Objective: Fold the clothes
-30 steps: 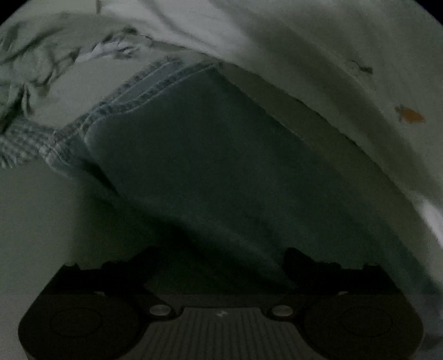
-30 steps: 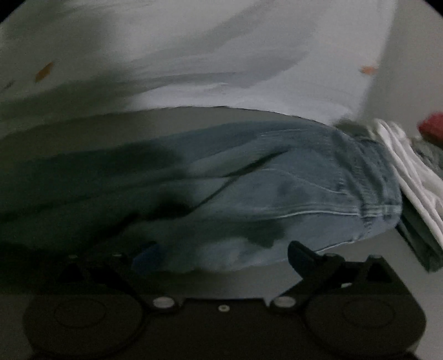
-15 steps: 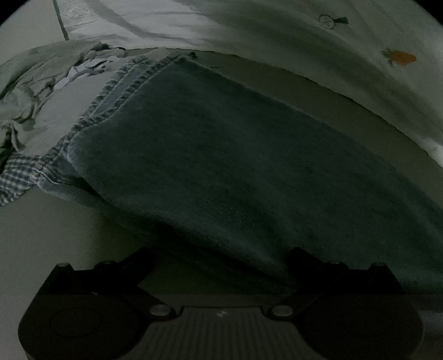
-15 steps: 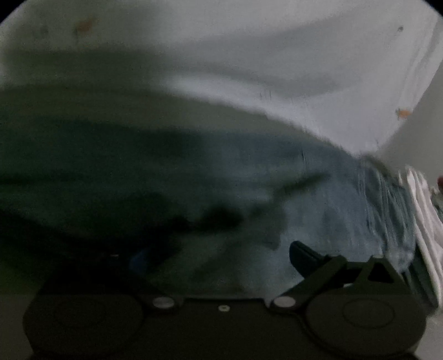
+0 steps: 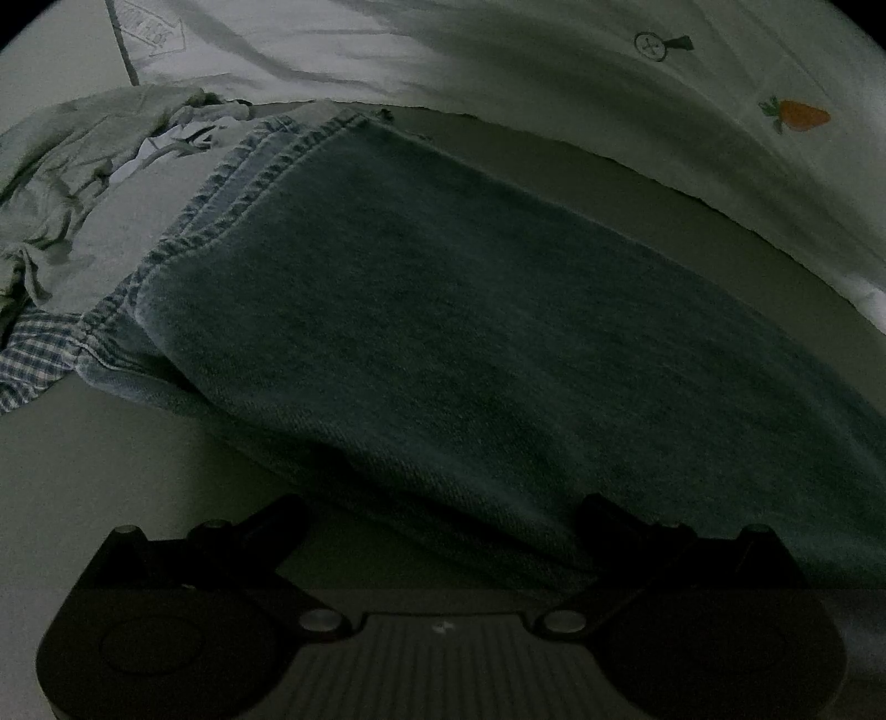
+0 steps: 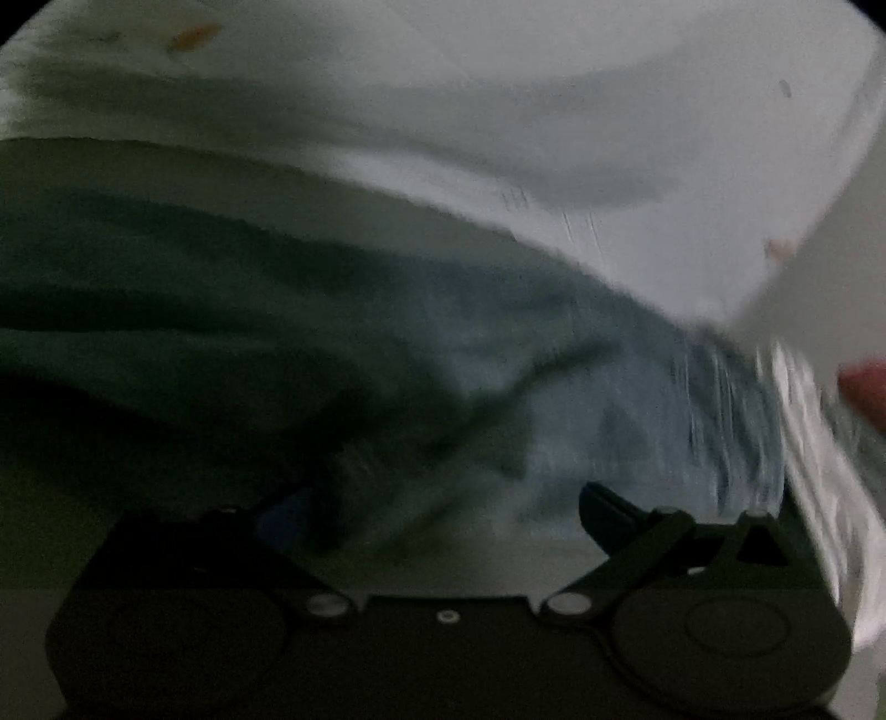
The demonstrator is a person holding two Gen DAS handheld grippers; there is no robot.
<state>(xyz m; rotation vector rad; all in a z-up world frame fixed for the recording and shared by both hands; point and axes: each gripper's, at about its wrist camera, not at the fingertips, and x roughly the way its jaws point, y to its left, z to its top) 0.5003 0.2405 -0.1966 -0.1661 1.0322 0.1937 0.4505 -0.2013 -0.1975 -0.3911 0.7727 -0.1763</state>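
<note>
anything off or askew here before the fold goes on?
Two things. The jeans lie slanted, with the hems stepped rather than aligned, the lower one resting on a checked cloth. A crumpled pale garment lies beside them. The right wrist view is motion-blurred, so detail there cannot be judged.

Blurred blue jeans (image 6: pixel 581 387) are seen before the right gripper (image 6: pixel 443 515) — its jaws spread — under a white sheet (image 6: pixel 554 138).

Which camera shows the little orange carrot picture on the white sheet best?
The left wrist view. There the carrot is sharp on the white sheet, green leaves and all, beyond the jeans. The right wrist view is blurred; only an orange smear at its top left may be a carrot.
</note>
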